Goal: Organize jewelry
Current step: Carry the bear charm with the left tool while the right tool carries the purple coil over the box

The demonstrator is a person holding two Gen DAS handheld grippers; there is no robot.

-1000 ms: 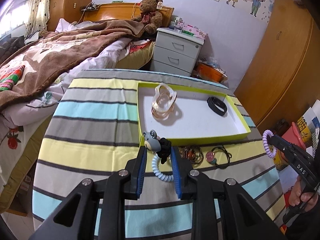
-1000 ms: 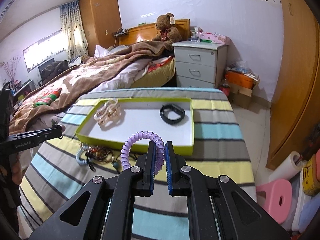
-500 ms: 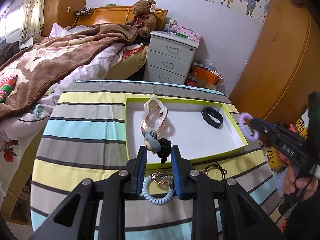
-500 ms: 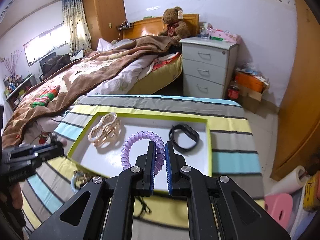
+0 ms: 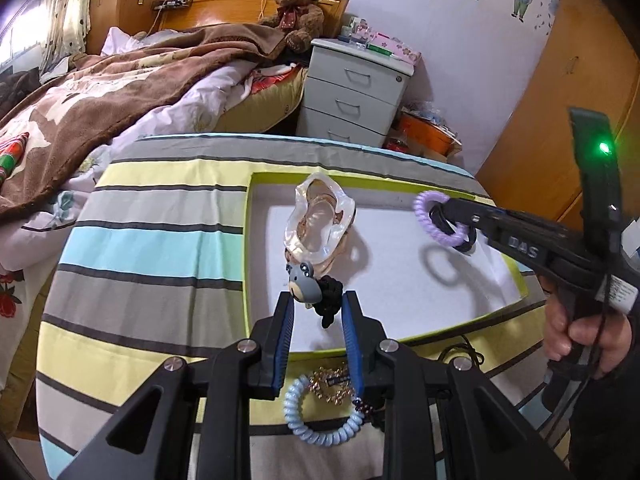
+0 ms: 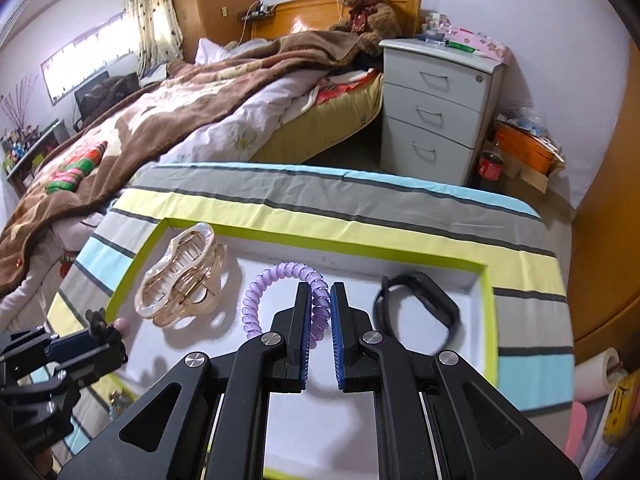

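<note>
Right gripper (image 6: 319,312): over the tray, between the claw clip and the black band; a gap is now seen between its pads where half a second ago they were pressed together on the purple coil; the jaws are narrowly parted
Purple coil (image 6: 280,292): its loop lies between the pads and arcs out to the left; in the left wrist view it hangs at the gripper tip above its own shadow on the tray floor, so it is judged not yet landed; whether the pads still touch it cannot be told
Left gripper (image 5: 317,312): closed on the black hair tie with the grey bear charm; it has been carried forward from over the loose pile to above the tray's near rim
Bear tie (image 5: 308,284): held in the air, just short of the claw clip
Tray (image 5: 250,240): white floor, lime rim, on the striped cloth; it holds the claw clip (image 5: 318,220) on the left and the black band (image 6: 416,308) on the right
Left on the cloth: a blue coil (image 5: 320,416), a gold piece (image 5: 334,384) and a thin black tie (image 5: 464,354), all just outside the near rim
Change: both tools have been brought from the cloth to over the tray, and release of the purple coil appears begun
Meaning: two more pieces are judged about to be added to the tray; the open floor between clip and band looks enough for the purple coil
Risk: the bear tie may land on the claw clip if let go where it is
</note>
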